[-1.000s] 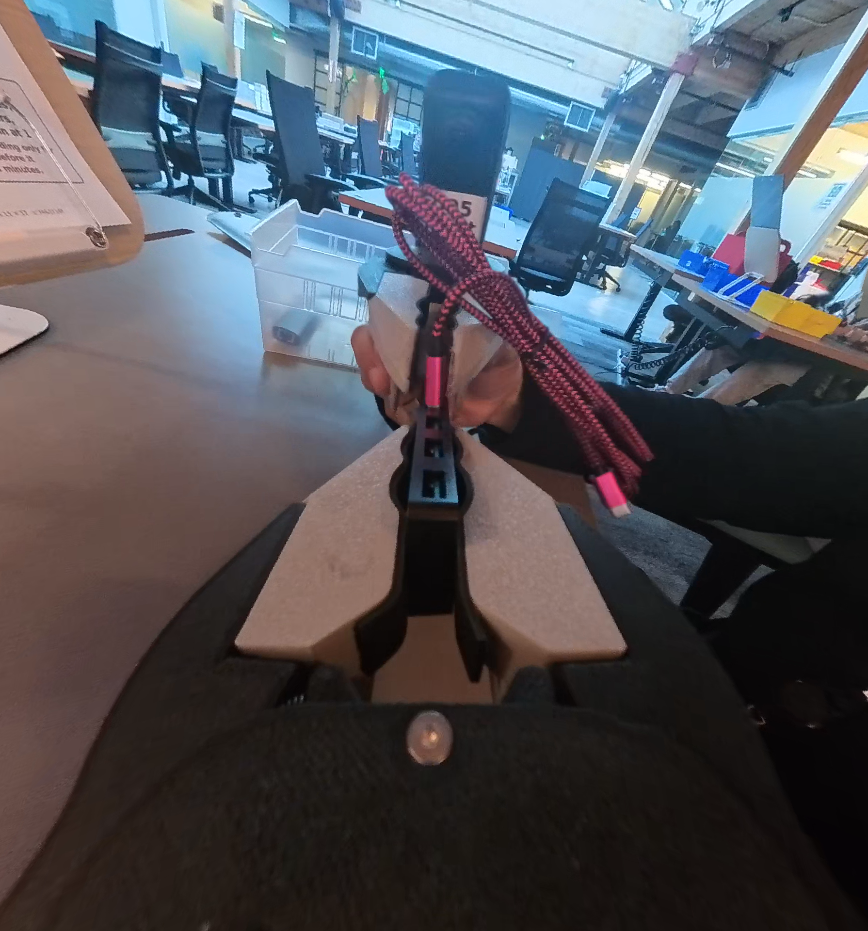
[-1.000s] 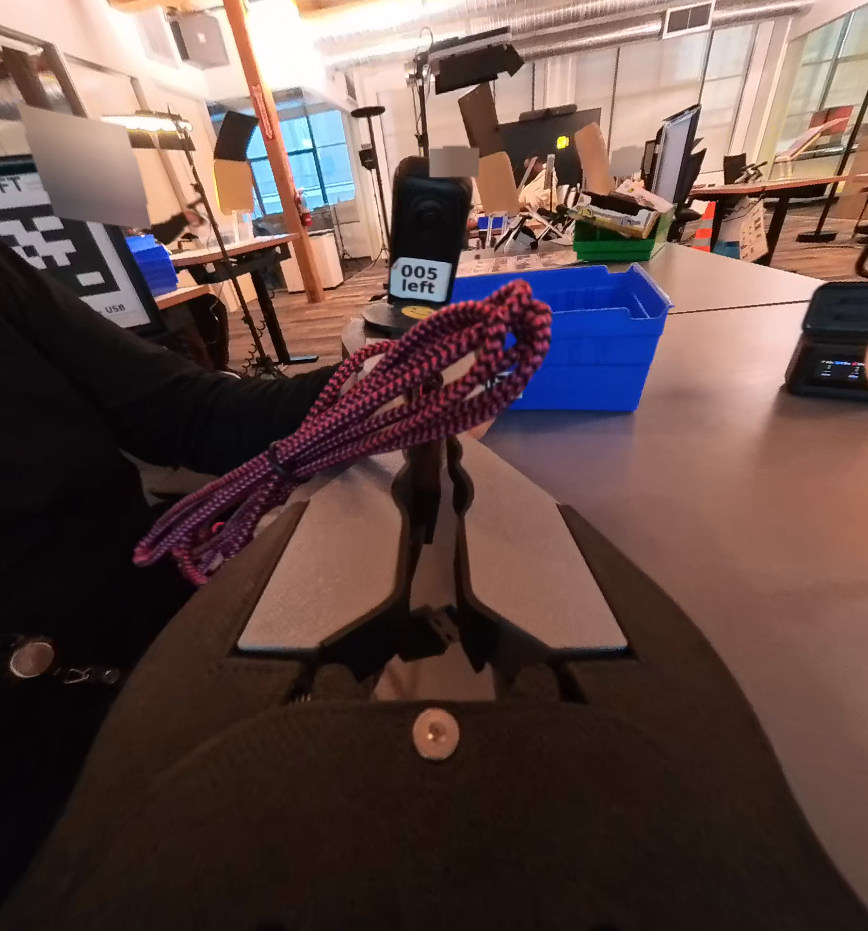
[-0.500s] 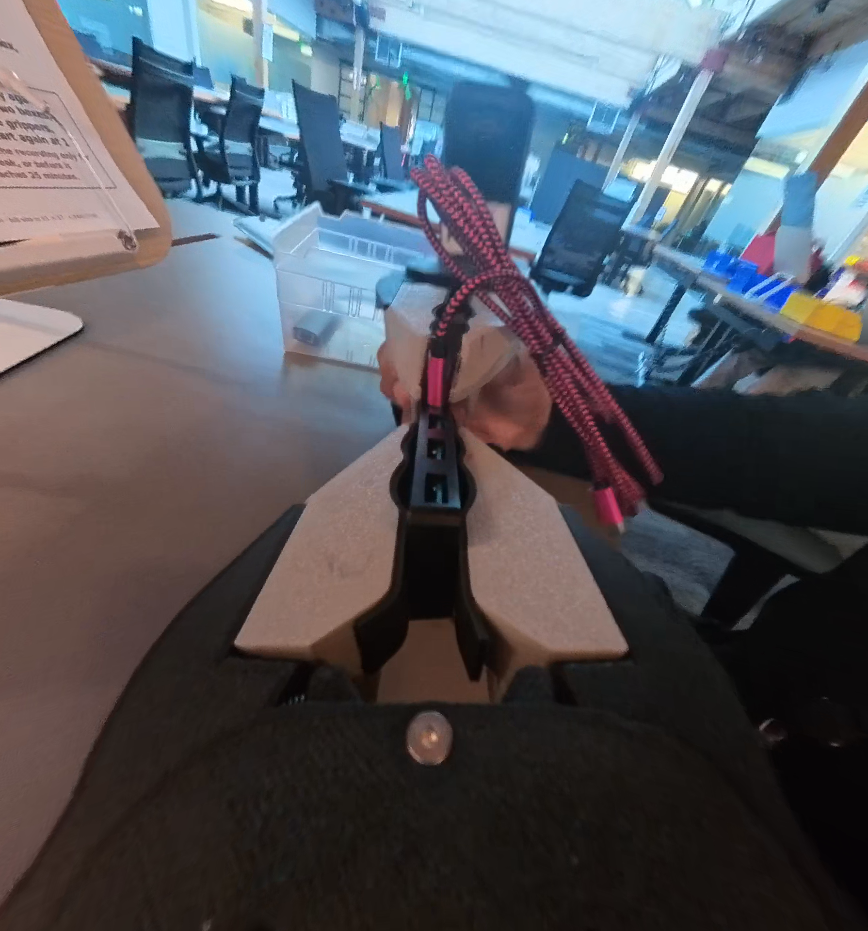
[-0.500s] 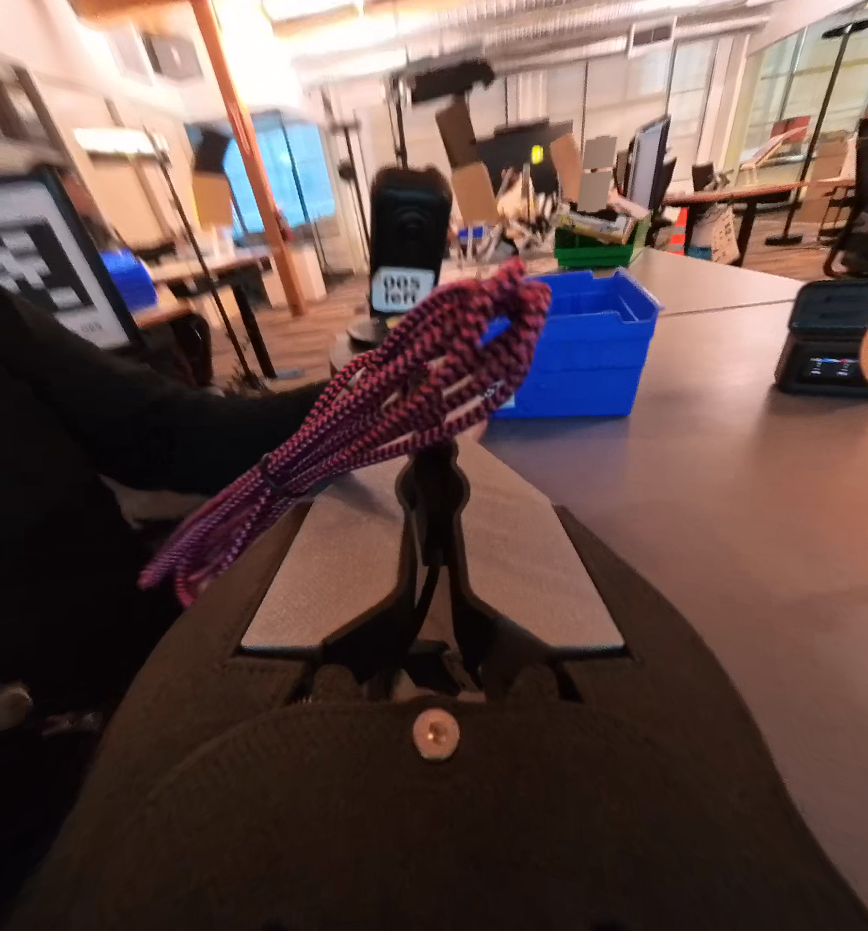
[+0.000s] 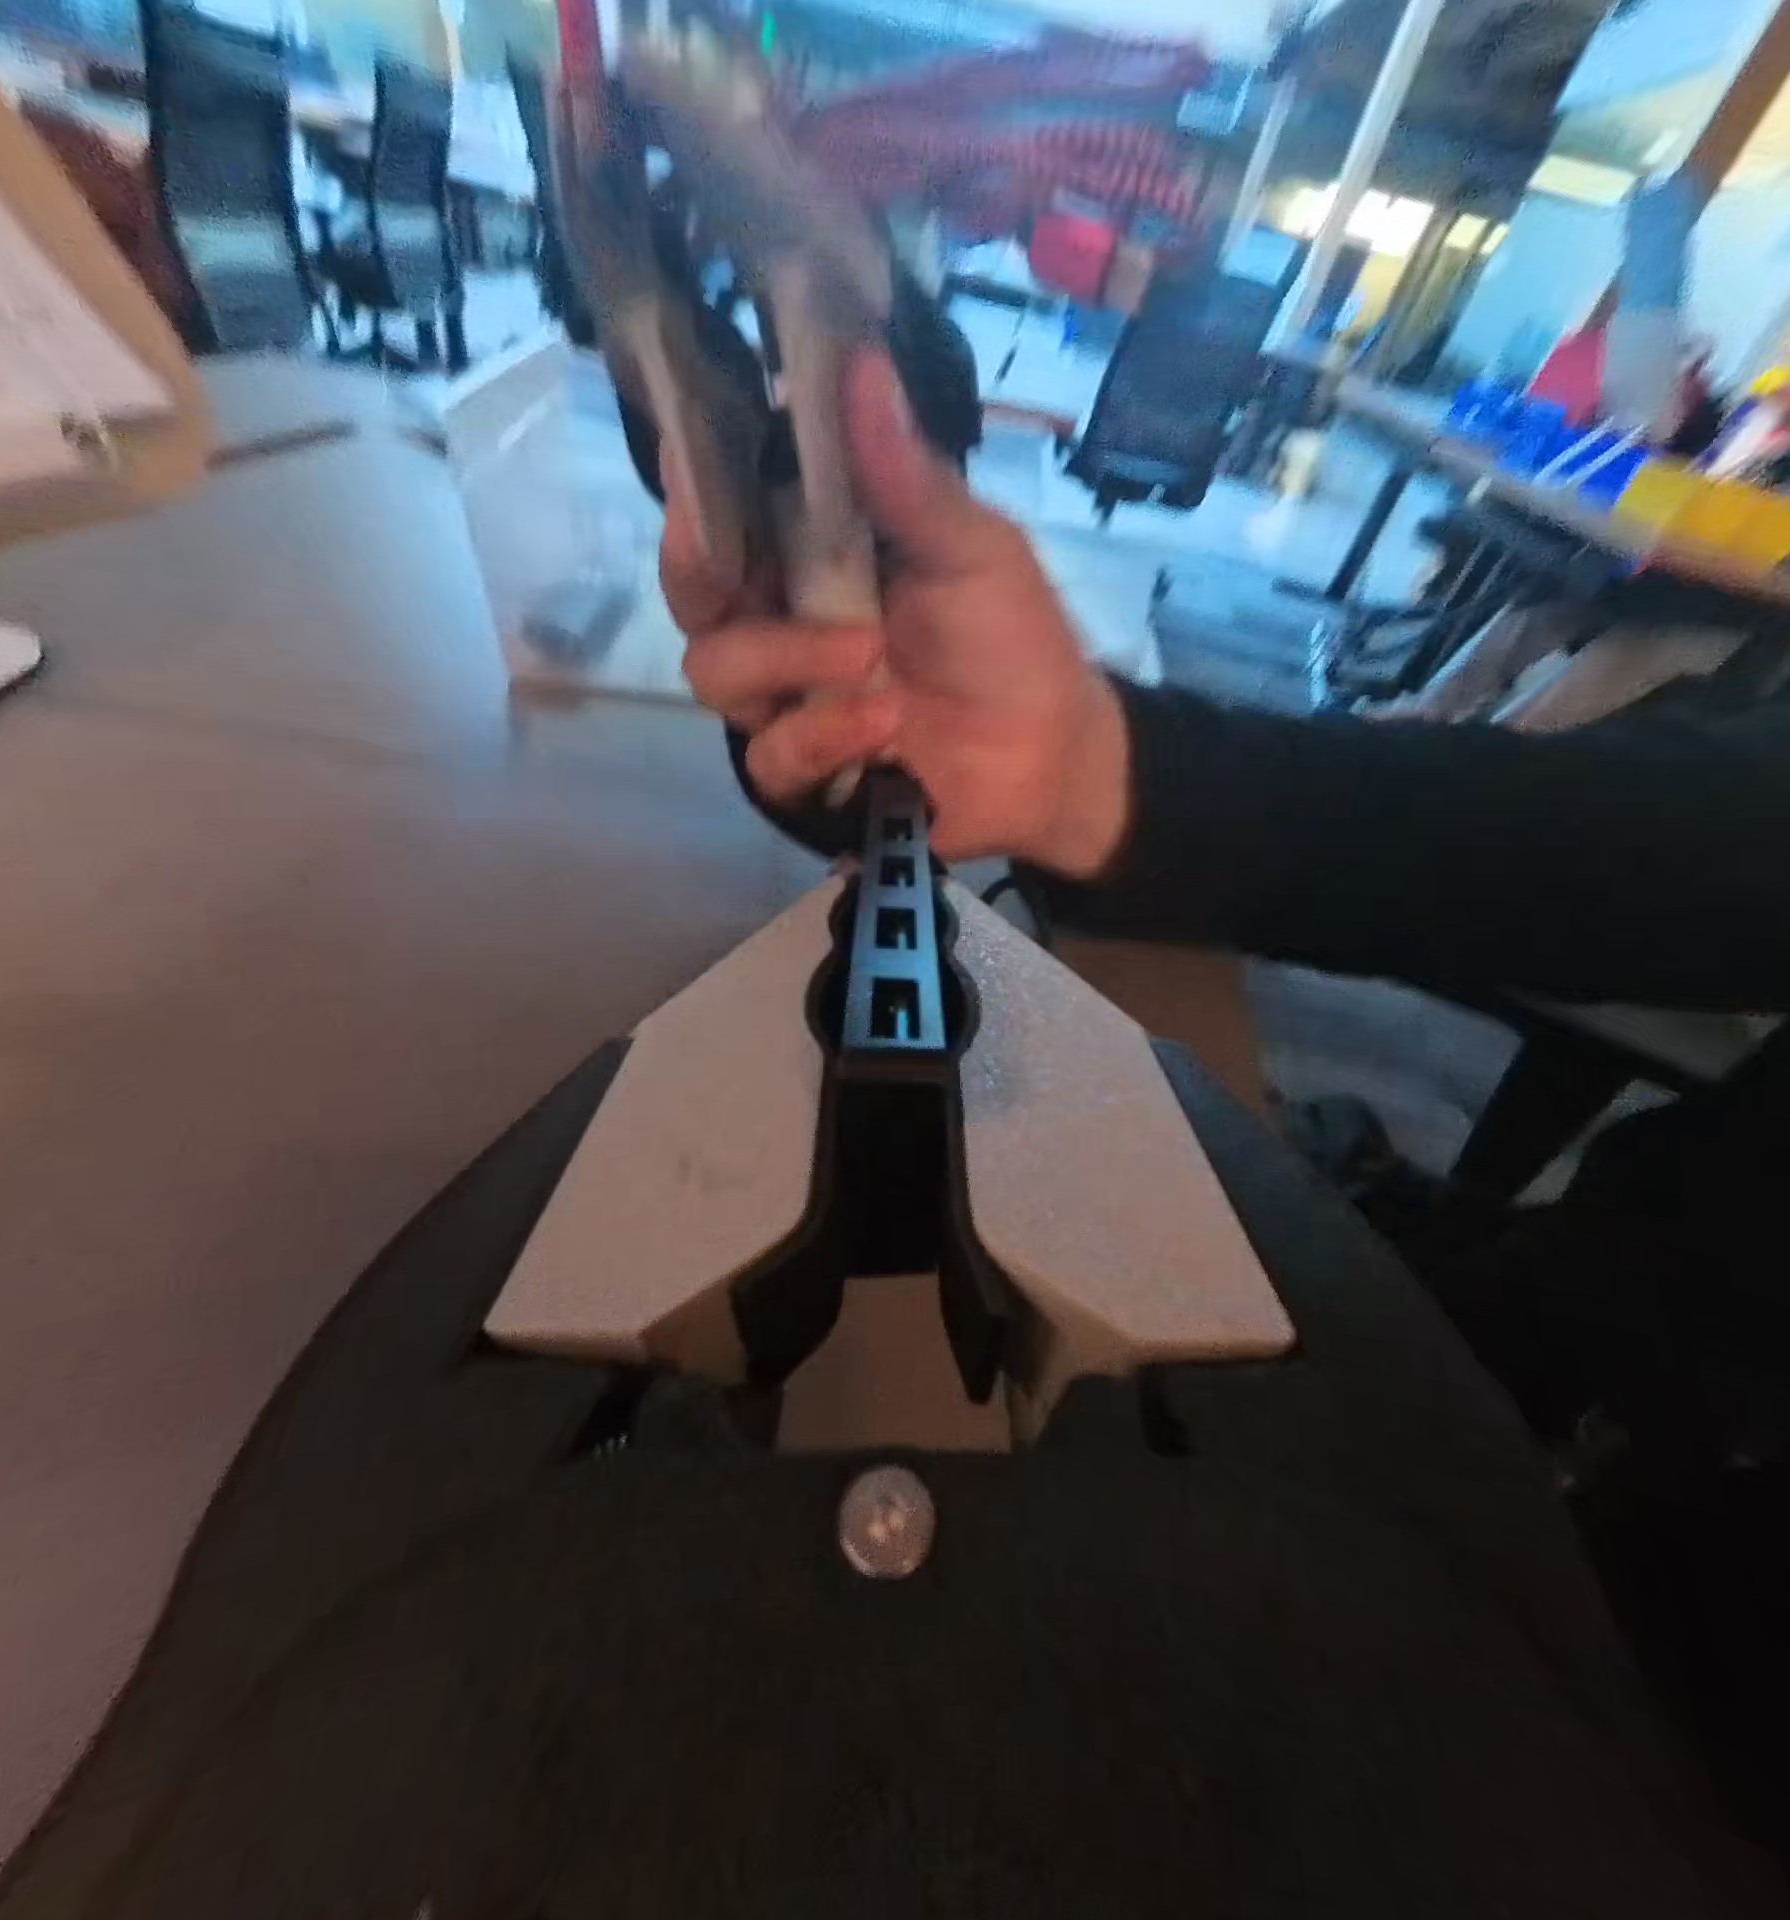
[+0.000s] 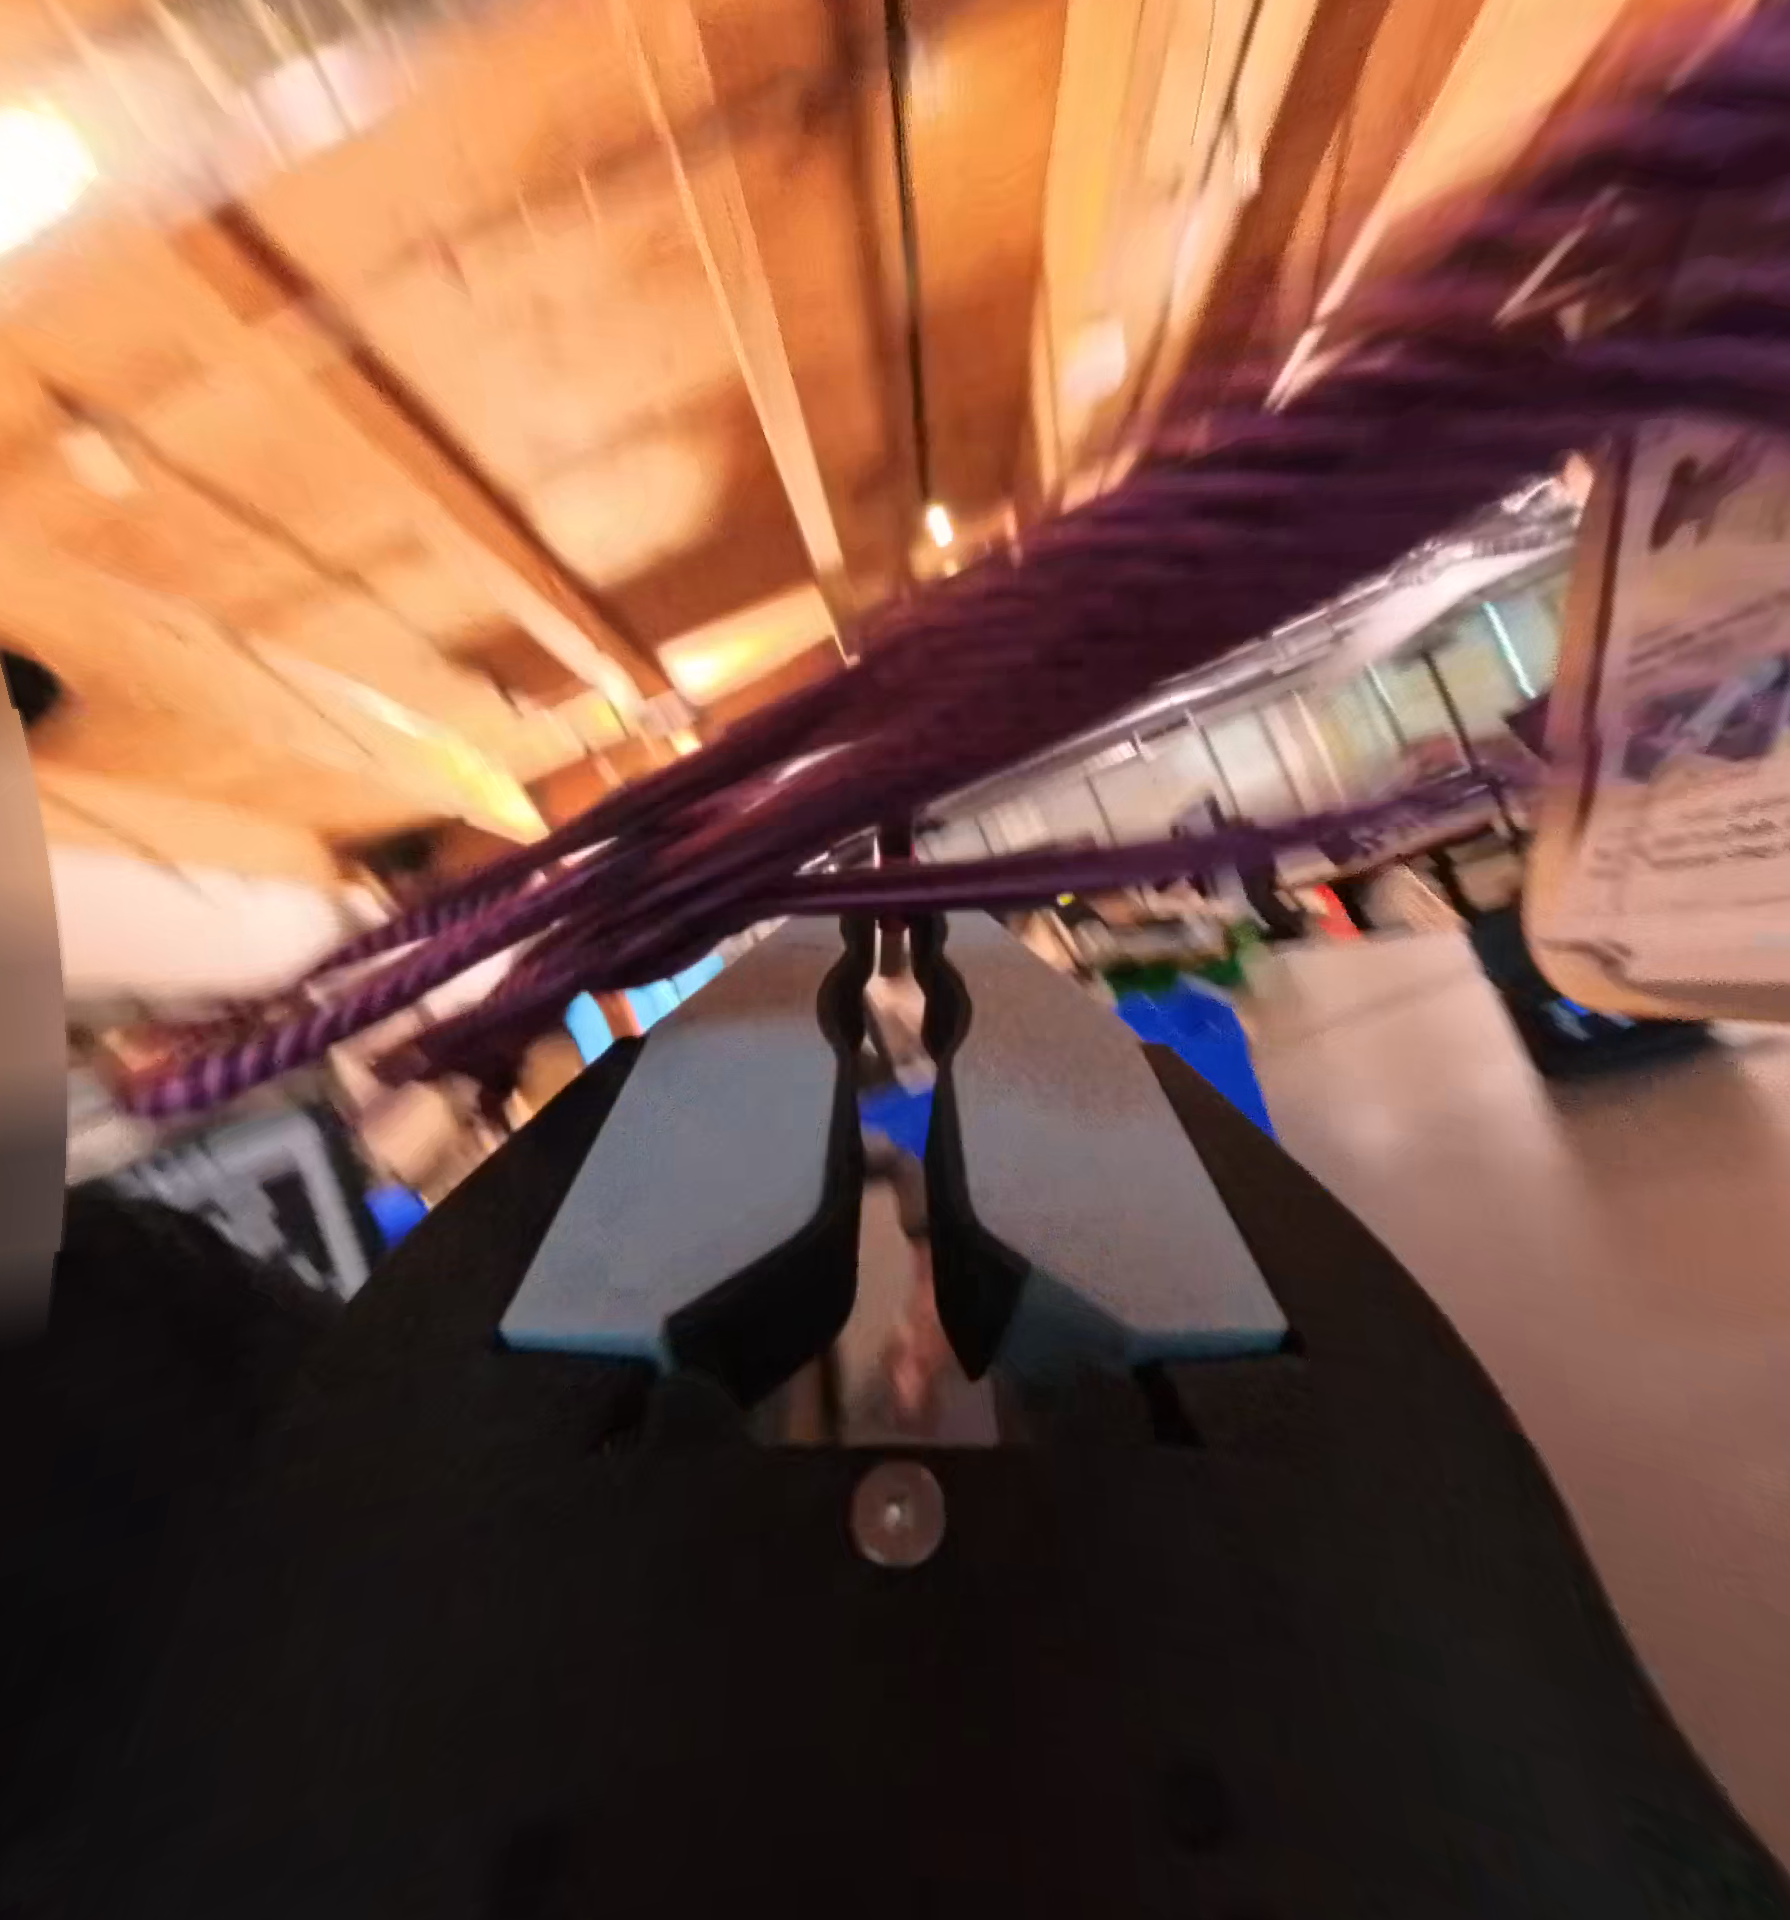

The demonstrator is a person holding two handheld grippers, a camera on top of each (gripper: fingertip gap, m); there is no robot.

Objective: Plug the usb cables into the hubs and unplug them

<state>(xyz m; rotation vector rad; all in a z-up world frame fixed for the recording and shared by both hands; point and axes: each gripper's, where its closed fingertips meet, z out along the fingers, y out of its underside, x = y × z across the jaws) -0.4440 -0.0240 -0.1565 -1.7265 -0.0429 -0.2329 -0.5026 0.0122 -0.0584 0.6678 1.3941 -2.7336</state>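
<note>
My left gripper (image 5: 893, 904) is shut on a black USB hub (image 5: 893, 997), whose row of ports faces up and shows no plug in it. Just past the hub, a hand (image 5: 932, 686) holds my right gripper (image 5: 756, 312) tilted steeply upward, blurred by motion. In the right wrist view my right gripper (image 6: 891, 925) points at the ceiling, shut on the end of a pink-and-black braided USB cable (image 6: 1078, 623). The coiled bundle streams across the view, blurred. In the left wrist view the cable (image 5: 974, 114) is a red smear at the top.
A clear plastic bin (image 5: 558, 540) stands on the grey table (image 5: 247, 831) behind the hub, and a sign on a wooden stand (image 5: 39, 343) is at the left. The right wrist view shows a blue bin (image 6: 1192, 1029), a black device (image 6: 1597, 1018) and a paper sign (image 6: 1722, 727).
The pink plug was in the hub and has come out. My right gripper has swung up and away with the cable, which whips upward. The left gripper still holds the hub.
</note>
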